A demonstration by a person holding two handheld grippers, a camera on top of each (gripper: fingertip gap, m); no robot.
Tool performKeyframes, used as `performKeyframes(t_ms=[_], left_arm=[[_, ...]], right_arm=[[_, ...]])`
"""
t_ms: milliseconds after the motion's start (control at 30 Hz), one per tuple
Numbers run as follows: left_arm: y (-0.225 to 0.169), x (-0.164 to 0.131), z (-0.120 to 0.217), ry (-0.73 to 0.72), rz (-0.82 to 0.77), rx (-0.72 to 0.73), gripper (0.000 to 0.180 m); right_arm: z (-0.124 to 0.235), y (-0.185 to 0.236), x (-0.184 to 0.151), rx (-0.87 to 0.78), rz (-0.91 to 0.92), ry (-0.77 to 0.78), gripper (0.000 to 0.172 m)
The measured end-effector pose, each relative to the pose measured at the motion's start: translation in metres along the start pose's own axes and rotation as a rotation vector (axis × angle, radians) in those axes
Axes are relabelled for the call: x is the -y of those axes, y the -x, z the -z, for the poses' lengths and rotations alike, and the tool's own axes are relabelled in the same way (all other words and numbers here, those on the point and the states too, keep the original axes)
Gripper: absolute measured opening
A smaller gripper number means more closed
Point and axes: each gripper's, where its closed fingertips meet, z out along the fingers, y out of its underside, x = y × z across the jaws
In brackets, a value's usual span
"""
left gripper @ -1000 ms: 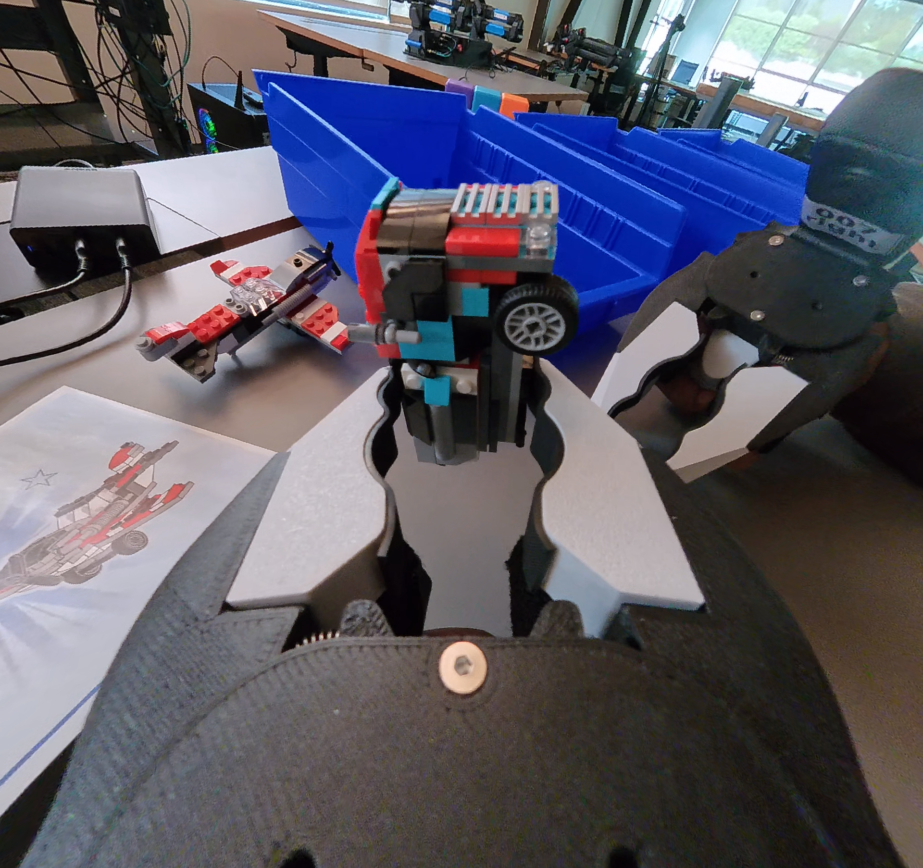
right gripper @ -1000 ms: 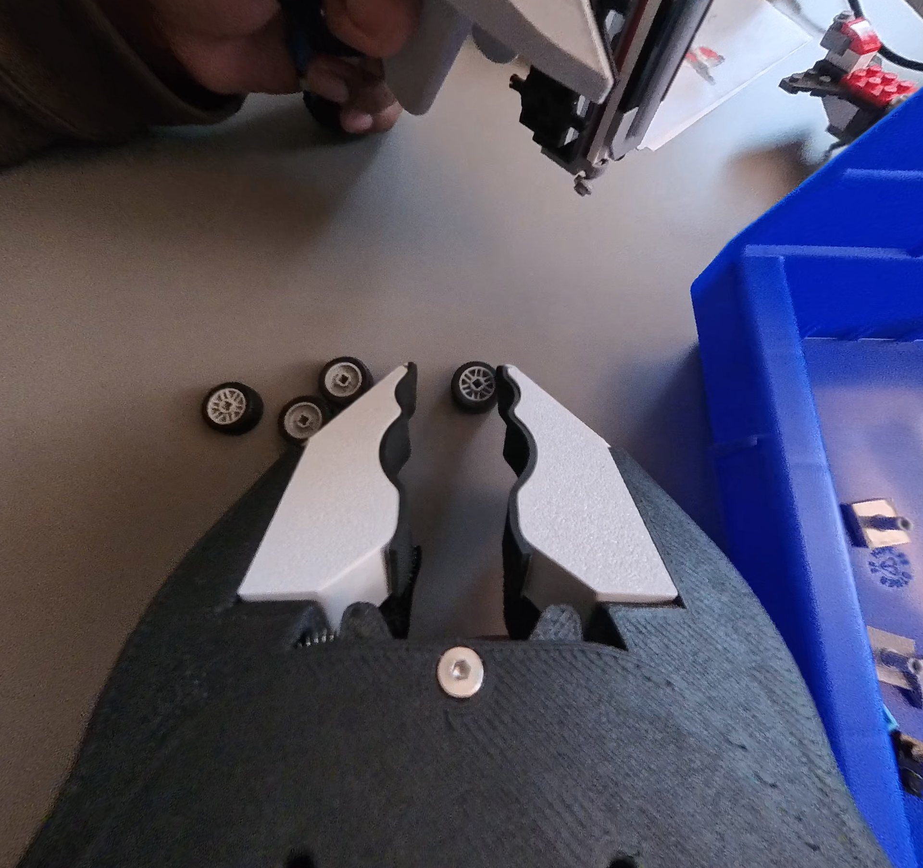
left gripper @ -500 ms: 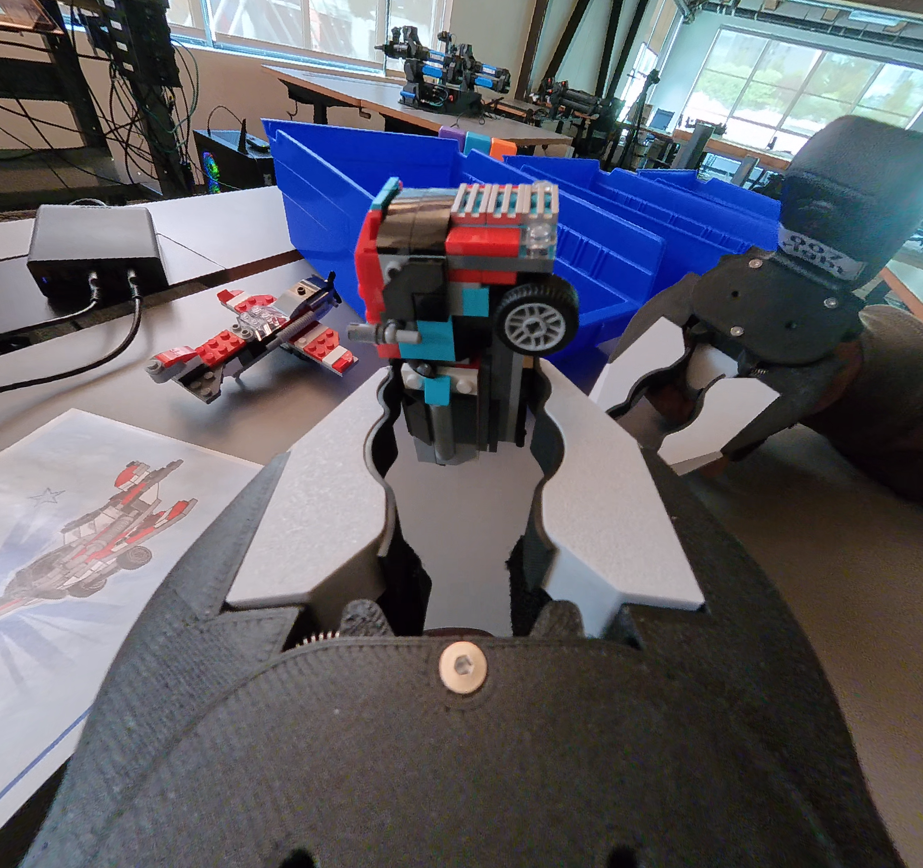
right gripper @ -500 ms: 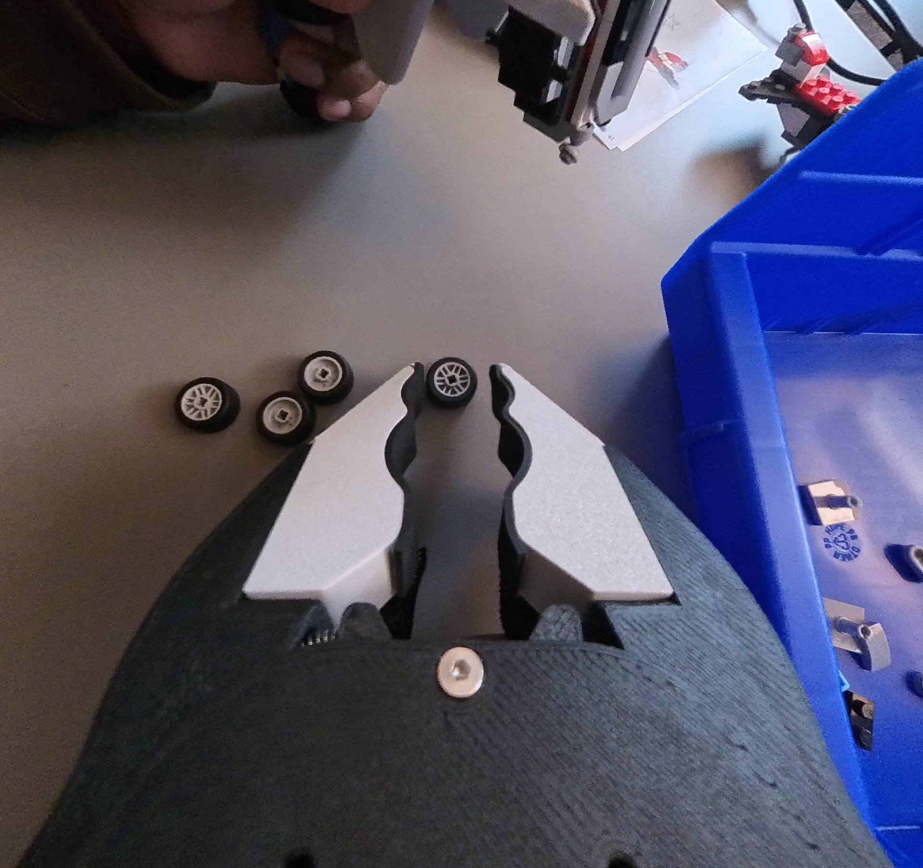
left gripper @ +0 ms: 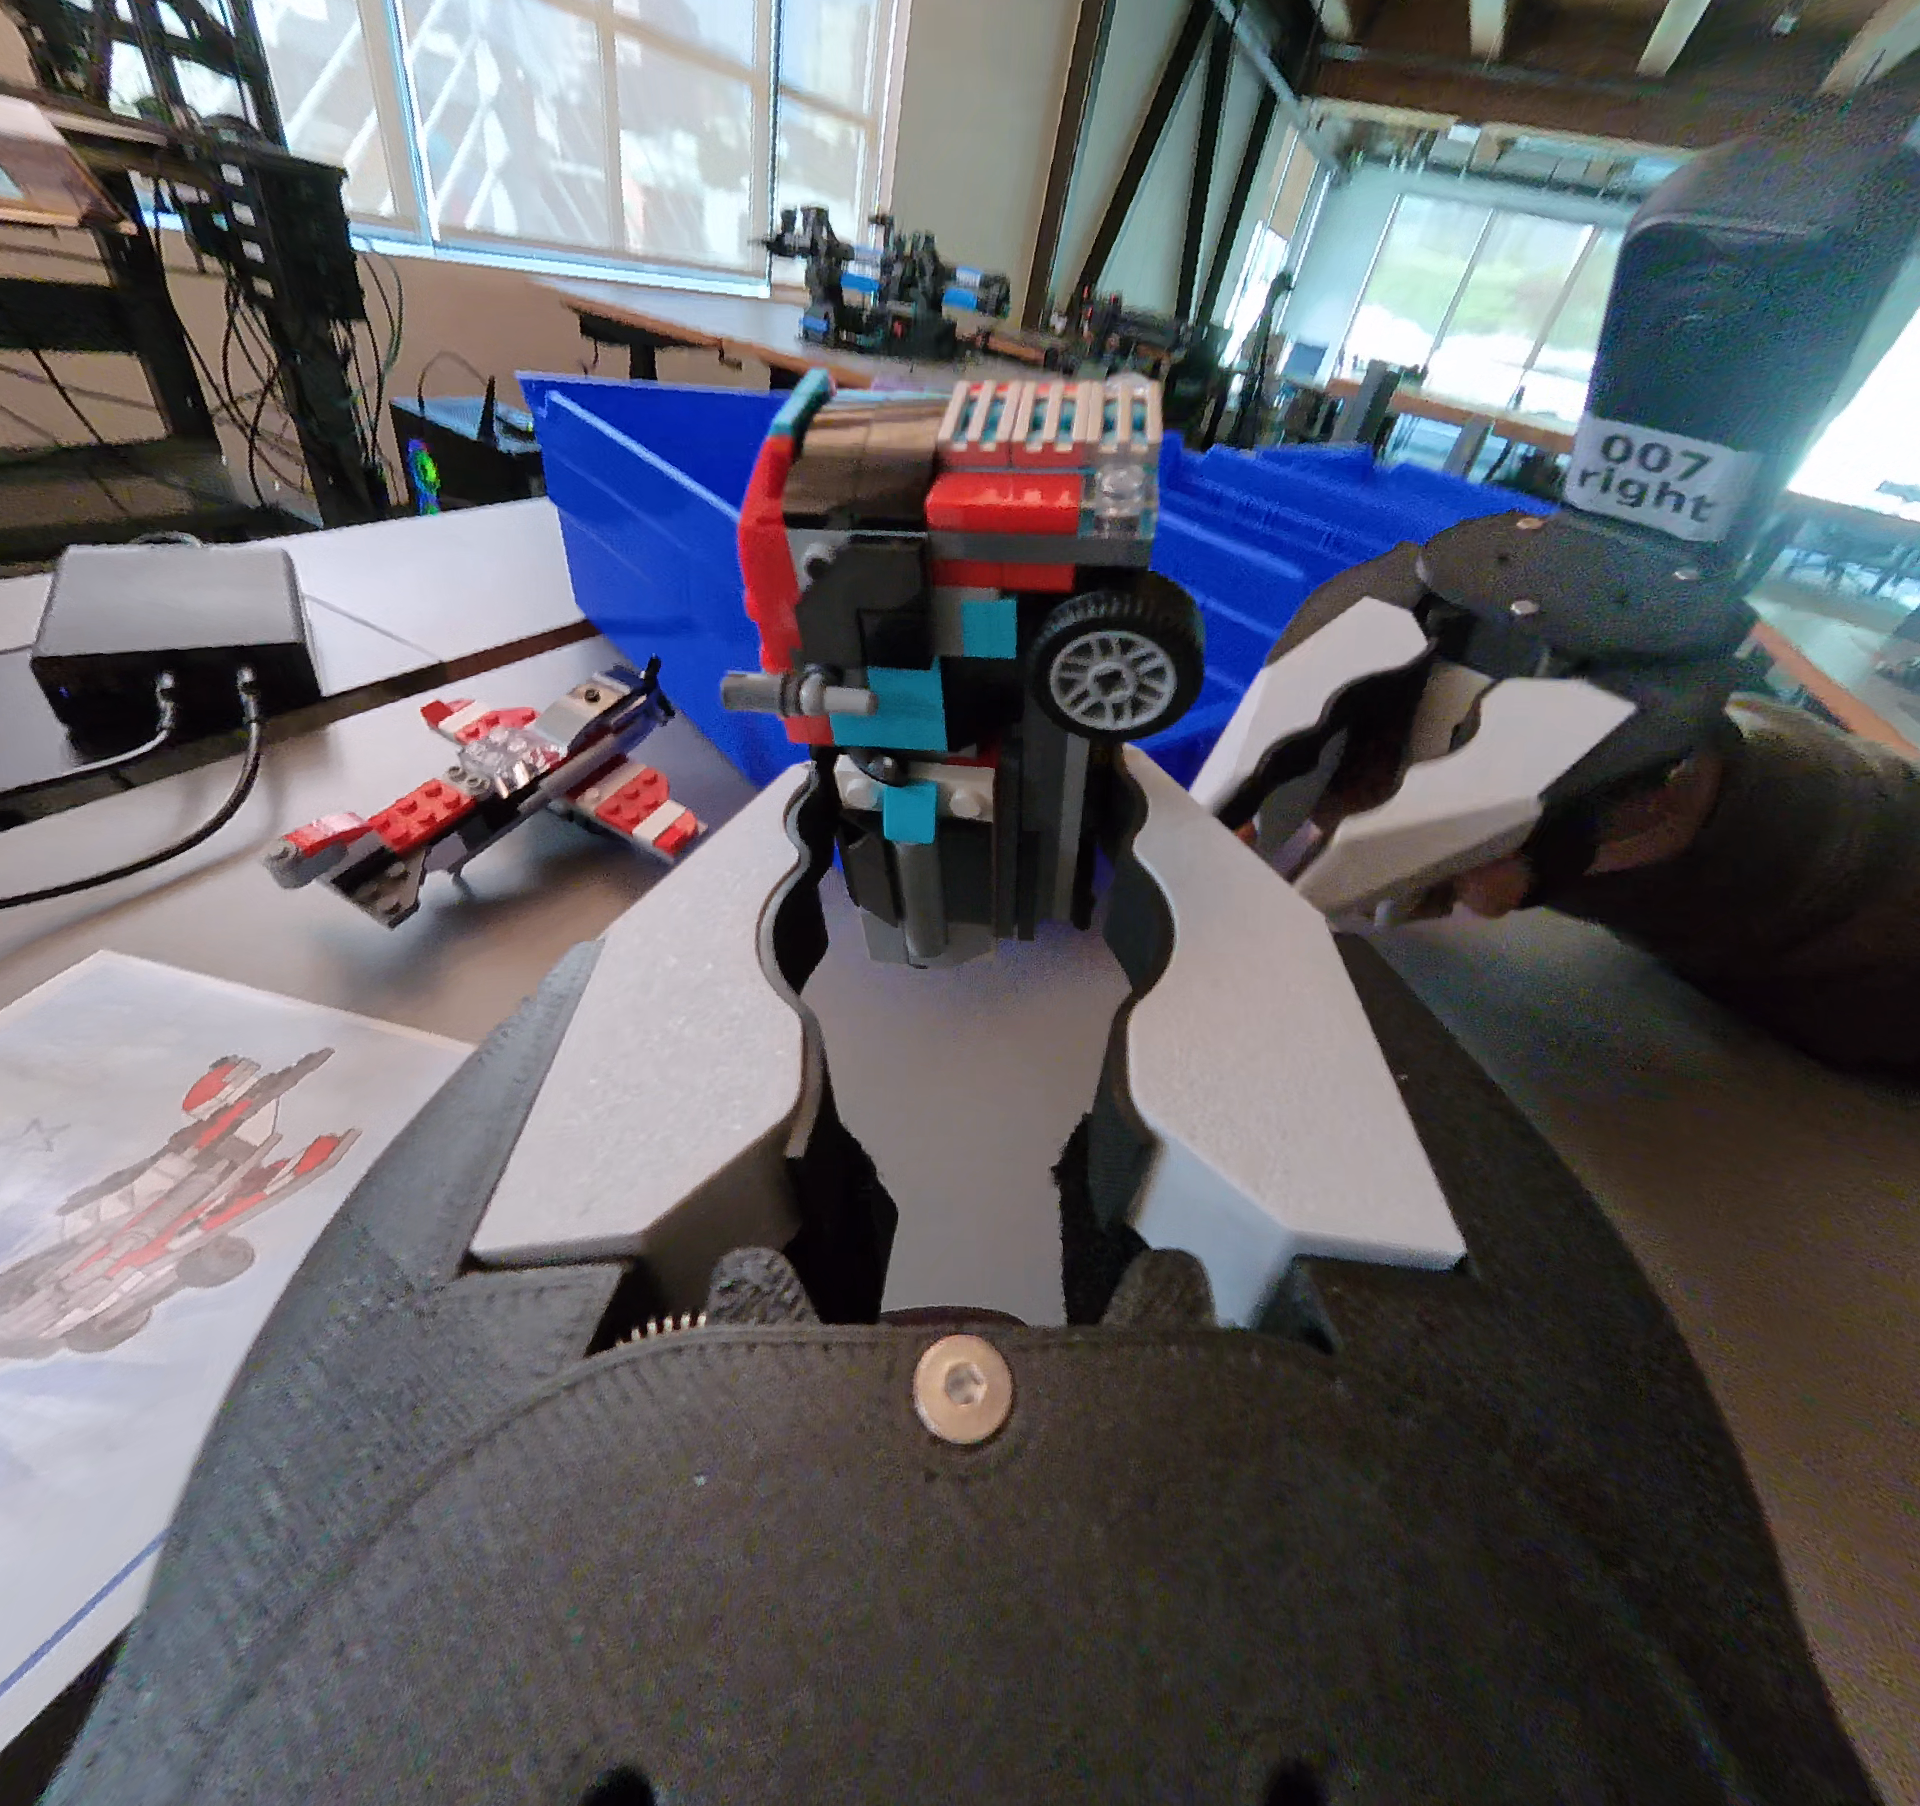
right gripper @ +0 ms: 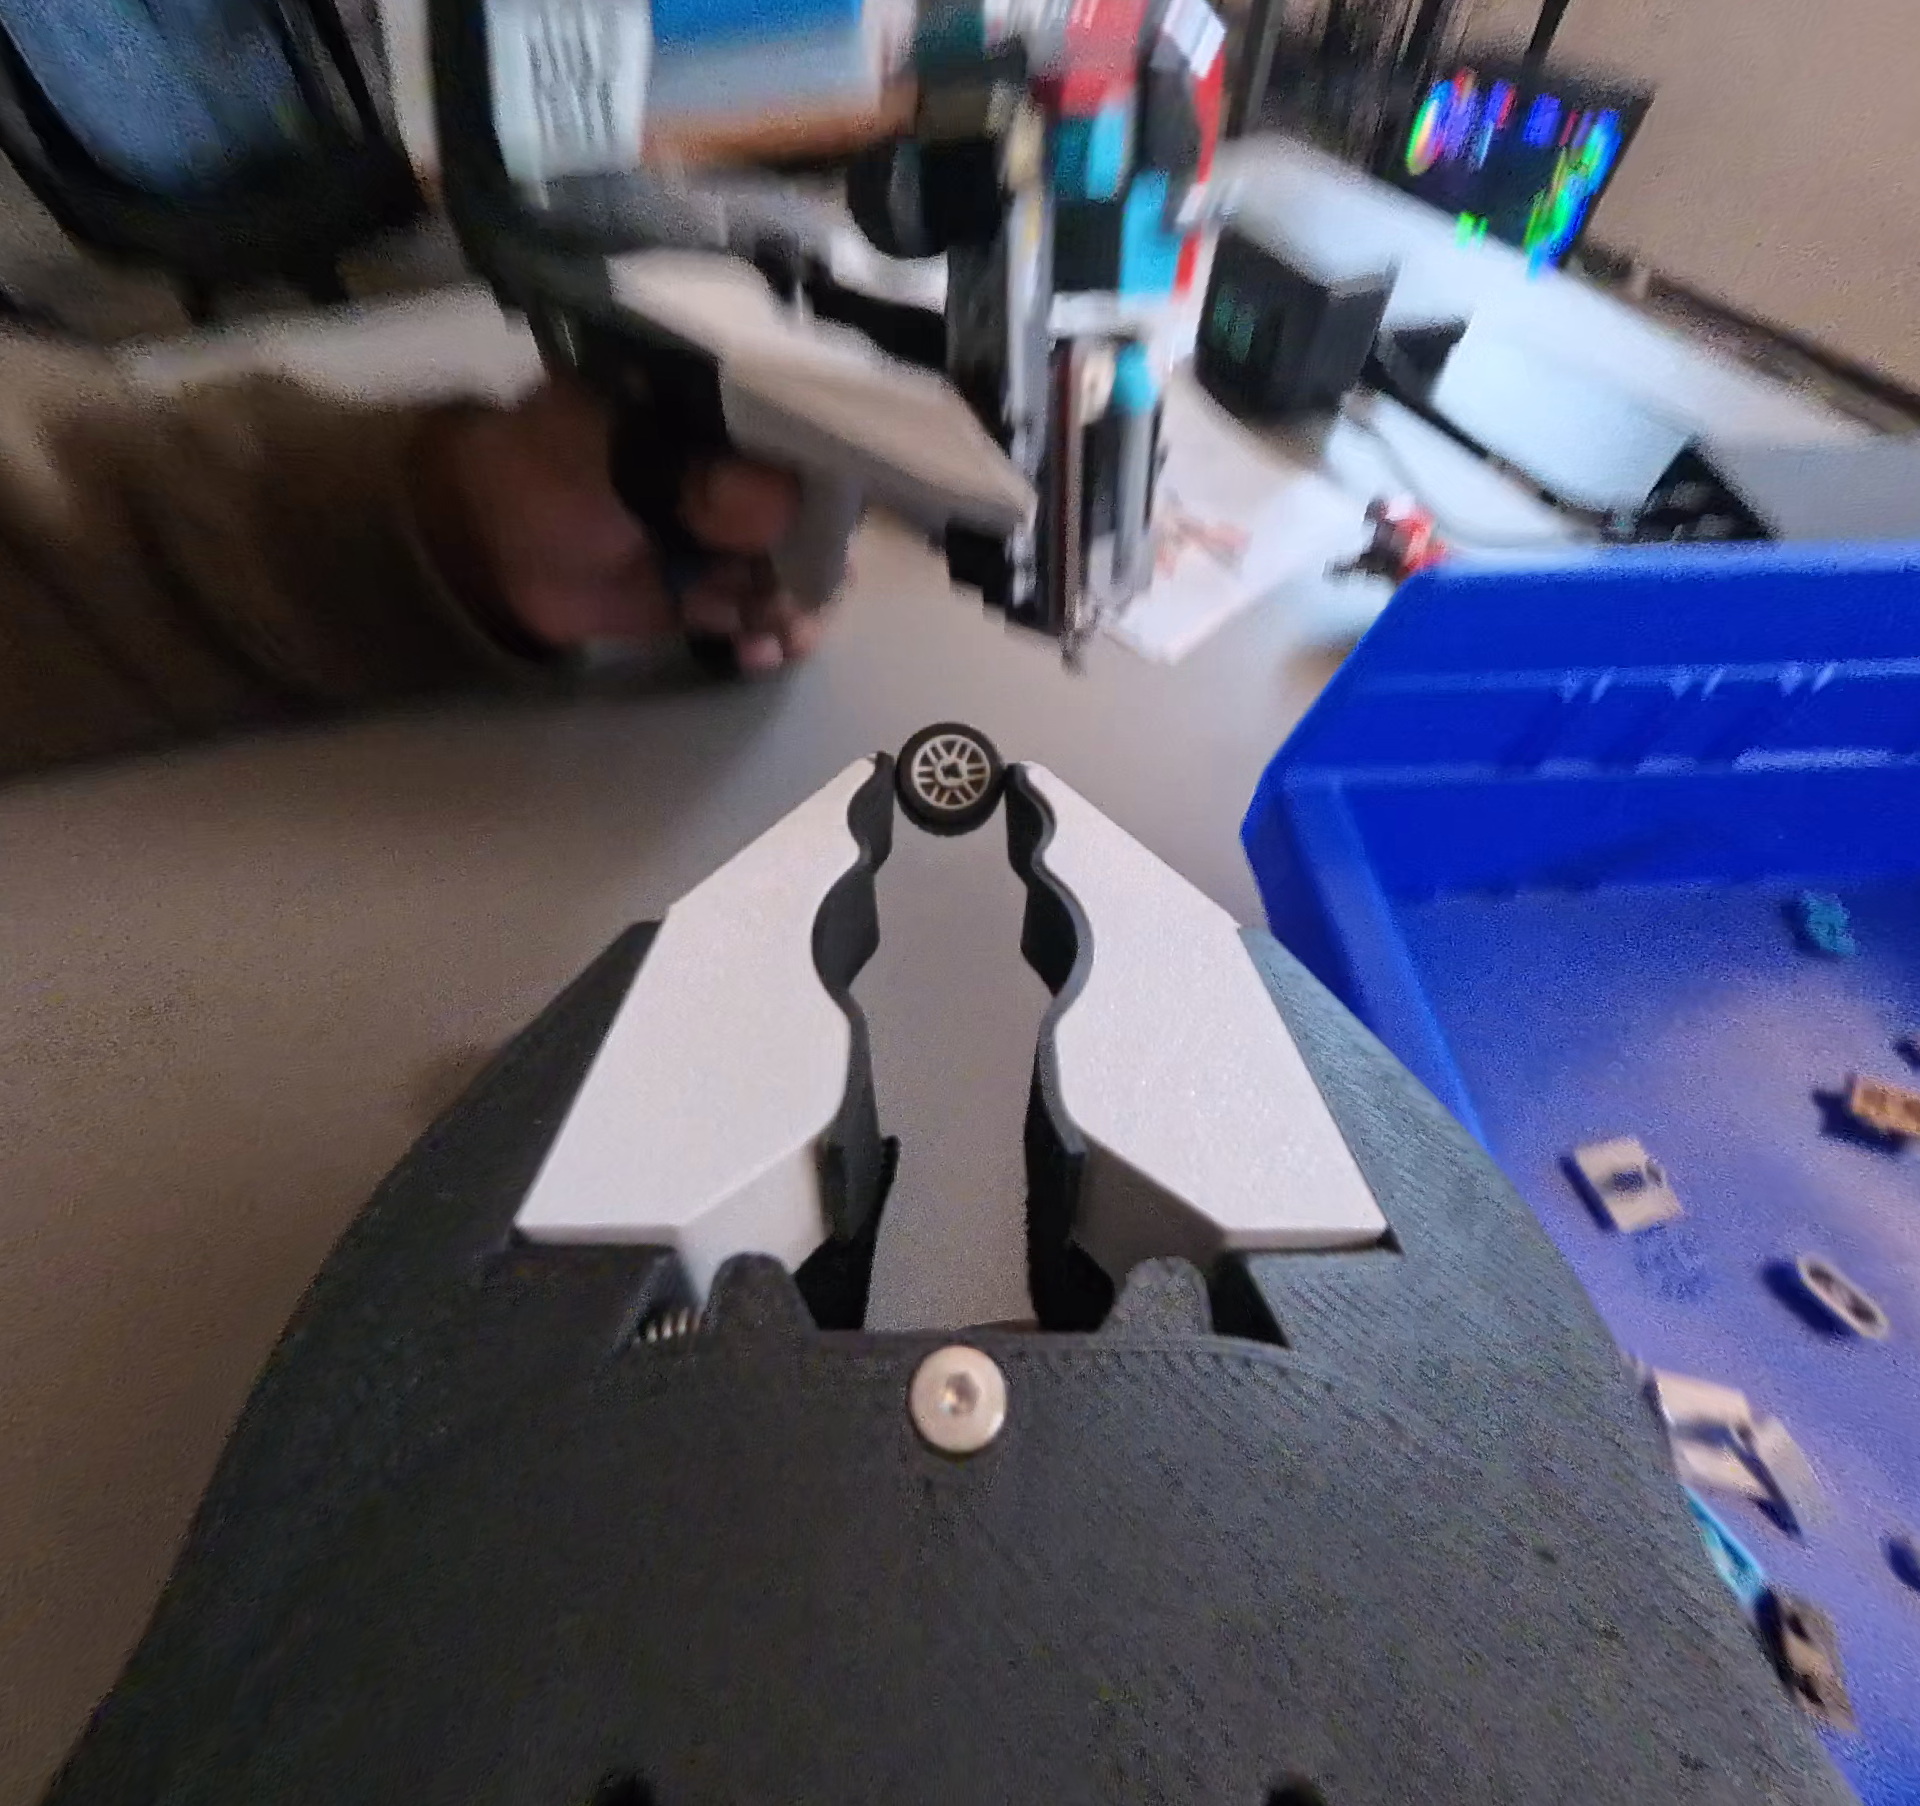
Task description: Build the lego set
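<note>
Left gripper (left gripper: pixel 961 800): fingers (left gripper: pixel 675 1029) clenched on the lower end of a brick-built vehicle (left gripper: pixel 961 634), one finger pressing each side; the vehicle stands upright between the fingertips and rises above them.
Vehicle: red, black, grey and teal bricks; one wheel (left gripper: pixel 1117 678) fitted on its right side, above the right fingertip; one bare grey axle pin (left gripper: pixel 795 694) sticking out on the left side.
Right gripper (right gripper: pixel 949 785): fingers (right gripper: pixel 727 1029) grasping one small loose wheel (right gripper: pixel 949 780), black tyre with grey spoked hub, pinched at the very fingertips, hub face toward the camera.
Beyond the right fingers: the left gripper with the vehicle, blurred, and the hand (right gripper: pixel 665 551) that holds it, resting on the bench (right gripper: pixel 312 925).
Right of the right fingers: one blue bin (right gripper: pixel 1558 717) with small loose parts scattered on its floor; count unclear through blur.
Left of the left fingers: one small red and grey brick plane (left gripper: pixel 488 800) on the bench; one printed sheet (left gripper: pixel 156 1185) showing a brick model; one black box (left gripper: pixel 171 629) with two cables.
Behind the left fingers: blue bins side by side; count unclear.
Change, right: a second ago the fingers stood wider, low over the bench, with four loose wheels lying near the tips; now one wheel is gripped and lifted, and the other three are out of view.
Change, left: grasp on the vehicle unchanged.
</note>
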Motion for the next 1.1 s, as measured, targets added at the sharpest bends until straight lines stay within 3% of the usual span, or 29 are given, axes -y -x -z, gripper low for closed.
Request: performKeyframes(t_ms=[200,433,600,1100], left_arm=[[-0.016,0.018,-0.001,-0.157,0.039,-0.052,0.053],[-0.031,0.019,-0.007,-0.175,0.073,-0.059,0.053],[-0.035,0.024,-0.006,-0.18,0.063,-0.051,0.053],[-0.04,0.013,-0.013,-0.09,0.062,-0.065,0.053]], right_arm=[[0.026,-0.003,0.087,0.071,-0.179,-0.474,0.022],[0.029,-0.01,0.113,0.33,-0.528,-0.762,0.022],[0.027,-0.012,0.111,0.389,-0.596,-0.809,0.022],[0.03,-0.006,0.102,0.387,-0.546,-0.771,0.022]])
